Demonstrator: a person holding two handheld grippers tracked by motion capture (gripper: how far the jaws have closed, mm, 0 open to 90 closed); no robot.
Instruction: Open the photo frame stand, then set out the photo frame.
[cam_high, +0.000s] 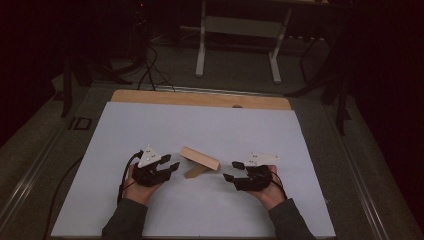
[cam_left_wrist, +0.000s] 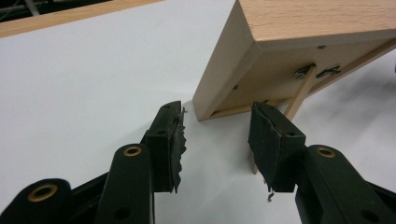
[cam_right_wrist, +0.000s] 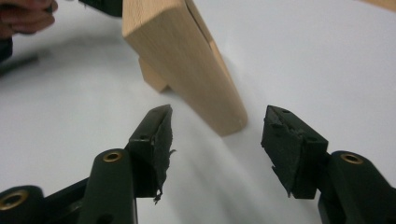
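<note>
Both grippers, left (cam_high: 173, 166) and right (cam_high: 233, 170), flank the tilted wooden frame's (cam_high: 201, 160) corners, jaws open, white sheet (cam_high: 210, 125) bare around

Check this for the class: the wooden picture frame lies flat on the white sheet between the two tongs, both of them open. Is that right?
Not quite. The wooden picture frame does not lie flat: it stands tilted, propped on its back stand, as the left gripper view shows. The rest holds: it sits on the white sheet between the left tongs and right tongs, both open.
</note>
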